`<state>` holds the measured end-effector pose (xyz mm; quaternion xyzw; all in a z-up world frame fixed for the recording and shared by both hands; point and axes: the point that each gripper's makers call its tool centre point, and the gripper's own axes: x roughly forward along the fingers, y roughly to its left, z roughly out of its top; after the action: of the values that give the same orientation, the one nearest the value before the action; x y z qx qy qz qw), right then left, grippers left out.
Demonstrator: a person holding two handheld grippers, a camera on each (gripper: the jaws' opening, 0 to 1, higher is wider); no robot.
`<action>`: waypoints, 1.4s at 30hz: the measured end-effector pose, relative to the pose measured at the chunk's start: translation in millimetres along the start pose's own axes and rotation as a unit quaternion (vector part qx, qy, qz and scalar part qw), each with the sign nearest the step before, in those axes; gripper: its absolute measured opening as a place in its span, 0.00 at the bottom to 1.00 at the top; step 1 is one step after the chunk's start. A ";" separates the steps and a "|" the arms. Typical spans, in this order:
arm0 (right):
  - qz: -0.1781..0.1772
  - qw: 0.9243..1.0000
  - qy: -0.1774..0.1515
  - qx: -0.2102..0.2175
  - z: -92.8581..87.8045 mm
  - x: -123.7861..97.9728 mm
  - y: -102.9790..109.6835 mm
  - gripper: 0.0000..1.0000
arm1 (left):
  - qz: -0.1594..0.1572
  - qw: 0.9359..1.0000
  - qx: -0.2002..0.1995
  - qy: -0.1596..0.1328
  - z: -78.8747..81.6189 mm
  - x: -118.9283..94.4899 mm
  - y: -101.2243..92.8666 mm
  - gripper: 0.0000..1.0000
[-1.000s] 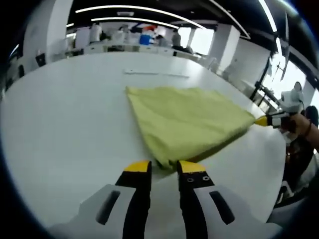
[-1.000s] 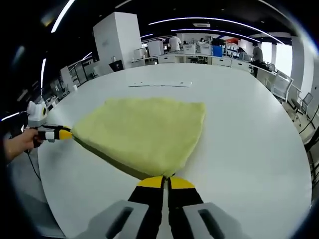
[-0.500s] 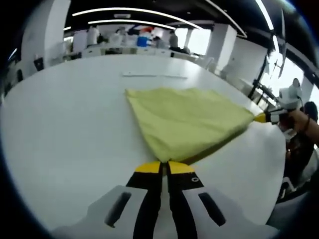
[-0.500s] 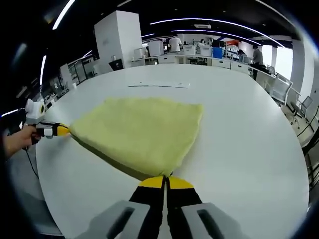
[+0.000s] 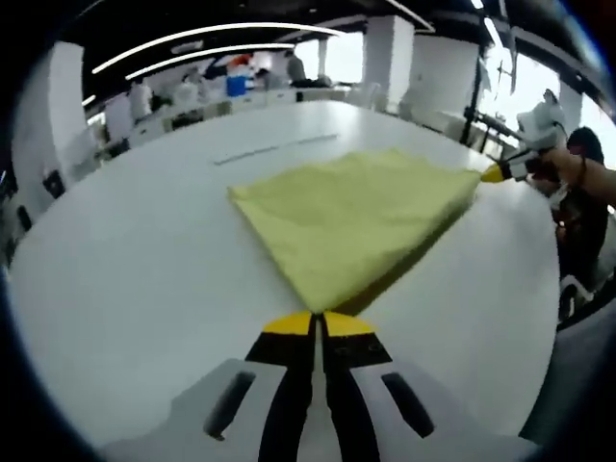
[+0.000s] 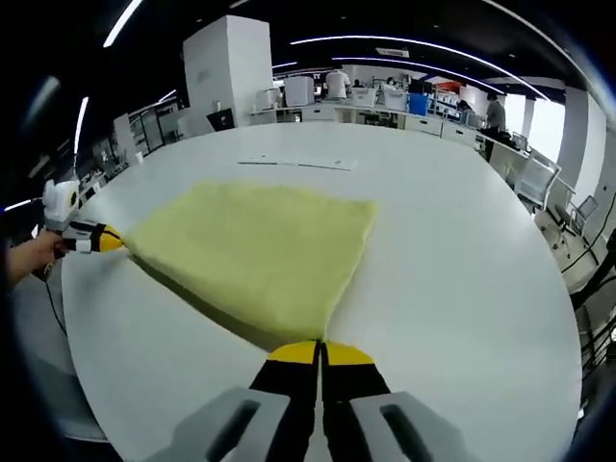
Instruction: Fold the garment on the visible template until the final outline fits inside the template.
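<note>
Yellow-green soft cloth, the garment (image 5: 356, 217), now hangs stretched between both claws above the white tabletop (image 5: 125, 289). One second ago we had the left claw (image 5: 319, 325) parted around the near corner; its yellow-tipped jaws are now pressed together on that corner. The right claw (image 6: 320, 353) was already clamped on its own corner and remains so, jaws together with no gap between them.

In the left gripper view the cloth fans out from 6 o'clock toward 1 o'clock, where the right claw pinches the far corner at about 2 o'clock. In the right gripper view the left claw pinches the opposite corner at 9 o'clock. A shadow runs under the near edge, so we judge that edge lifted off the surface, while the far part appears to rest on it.

We judge that the two-corner grasp is complete and the fold can begin. We cannot make out a template outline; a thin pale strip (image 6: 297, 165) lies on the tabletop beyond the cloth at 12 o'clock.

Surface: smooth, bare and white, with a rounded edge. Room: an open office with ceiling light strips, a white pillar (image 6: 226, 77), desks and distant people.
</note>
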<state>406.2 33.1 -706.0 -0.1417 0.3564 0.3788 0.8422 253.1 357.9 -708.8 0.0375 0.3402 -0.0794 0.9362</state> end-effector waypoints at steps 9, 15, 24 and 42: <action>0.006 1.000 0.014 0.002 -9.7 -2.0 4.0 0.00 | -0.005 1.000 -0.006 0.007 -7.6 -3.4 -1.7 0.00; 0.011 1.000 0.019 0.002 -15.1 -4.1 7.2 0.00 | -0.005 1.000 -0.006 0.010 -12.0 -7.7 -3.5 0.00; 0.020 0.999 0.025 0.005 -25.8 -11.1 15.3 0.00 | -0.007 1.000 -0.010 0.020 -25.2 -16.1 -8.0 0.00; 0.029 0.999 0.028 0.017 -38.5 -21.5 27.7 0.00 | -0.008 0.999 -0.013 0.029 -38.5 -31.0 -13.6 0.00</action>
<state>356.9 20.6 -717.1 -0.1274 0.3904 0.3926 0.8230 203.0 353.1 -718.6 0.0248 0.3685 -0.0814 0.9257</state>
